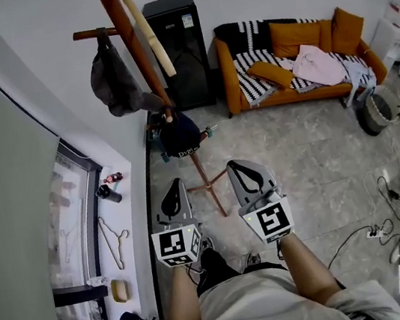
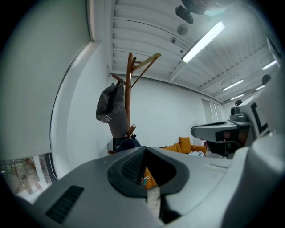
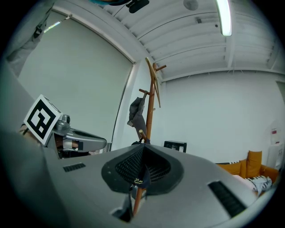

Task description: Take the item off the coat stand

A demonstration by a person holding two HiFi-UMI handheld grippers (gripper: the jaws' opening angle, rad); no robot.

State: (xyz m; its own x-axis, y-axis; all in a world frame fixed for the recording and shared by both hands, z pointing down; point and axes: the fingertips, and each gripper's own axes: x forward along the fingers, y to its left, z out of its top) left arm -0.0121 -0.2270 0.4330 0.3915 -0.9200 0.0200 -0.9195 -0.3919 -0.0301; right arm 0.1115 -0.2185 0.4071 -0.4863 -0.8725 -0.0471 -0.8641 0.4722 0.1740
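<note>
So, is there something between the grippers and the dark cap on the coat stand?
Nothing visible. The left gripper and right gripper, jaws shut, point toward the coat stand; the dark cap hangs low on it, with open air between.

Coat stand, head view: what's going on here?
A person stands facing a wooden coat stand, with a gripper in each hand. The left gripper and the right gripper are both shut, hold nothing, and are short of the stand. What looks like a grey bag hangs from an upper peg, and a dark cap hangs lower on the pole. Neither has been taken off yet.
</note>
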